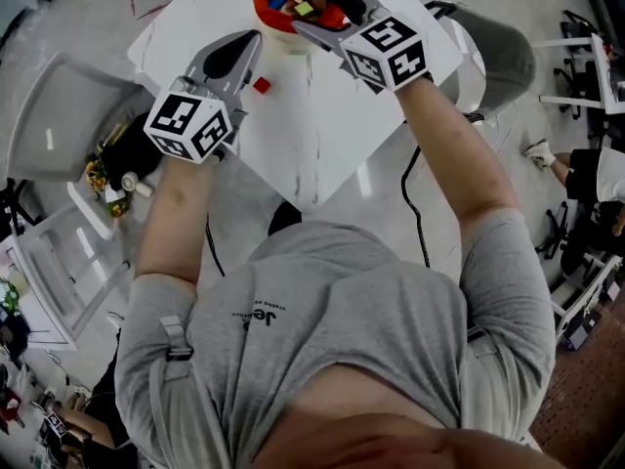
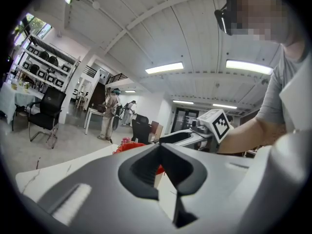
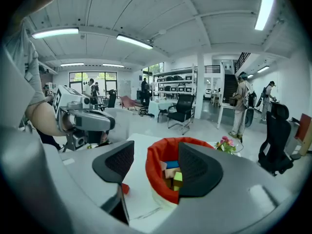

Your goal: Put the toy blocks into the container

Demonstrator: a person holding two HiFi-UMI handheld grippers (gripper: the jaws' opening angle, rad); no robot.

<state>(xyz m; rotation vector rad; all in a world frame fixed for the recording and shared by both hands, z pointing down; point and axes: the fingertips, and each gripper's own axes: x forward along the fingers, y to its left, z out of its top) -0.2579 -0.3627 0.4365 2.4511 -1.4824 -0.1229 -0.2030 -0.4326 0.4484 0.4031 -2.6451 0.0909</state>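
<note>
Left gripper [image 1: 252, 39] jaws together, empty; right gripper [image 1: 329, 18] jaws apart, empty, over container [image 3: 153, 172]. I see one loose red block [image 1: 262, 85] on table [image 1: 322, 135] near container, just beside left gripper: left nearer.

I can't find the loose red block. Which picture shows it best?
Head view: the red block lies uncovered on the table. Right gripper view shows a sliver; left gripper view, nothing sure.

Matt red cloth container [image 3: 155, 172]; smooth white table [image 1: 322, 135].
</note>
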